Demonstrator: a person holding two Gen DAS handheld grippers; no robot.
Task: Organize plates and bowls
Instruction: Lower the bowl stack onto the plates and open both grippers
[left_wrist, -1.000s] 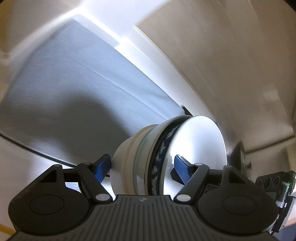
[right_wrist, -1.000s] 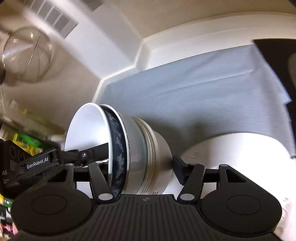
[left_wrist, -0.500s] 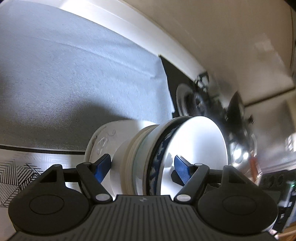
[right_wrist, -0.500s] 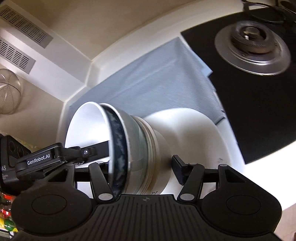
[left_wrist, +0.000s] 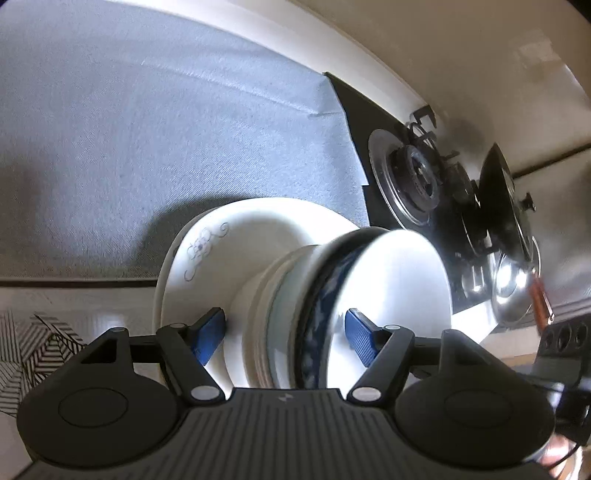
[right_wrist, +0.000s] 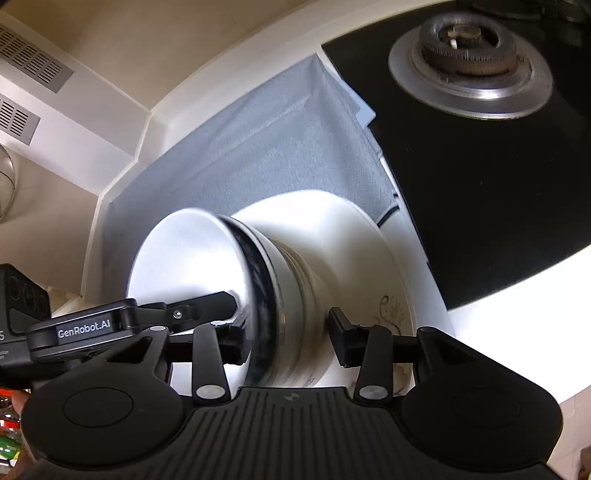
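Between the blue pads of the left gripper (left_wrist: 284, 334) sits a stack of nested bowls (left_wrist: 332, 314), its foot on the white plate (left_wrist: 207, 258); both pads stand clear of the walls, so the jaws are spread. Across from it, the right gripper (right_wrist: 286, 332) straddles the same stack (rim blurred), spread too, with the grey cloth (right_wrist: 258, 155) and black stovetop (right_wrist: 498, 192) beyond.

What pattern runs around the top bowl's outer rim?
A dark blue mottled band on white, clearest in the left wrist view.
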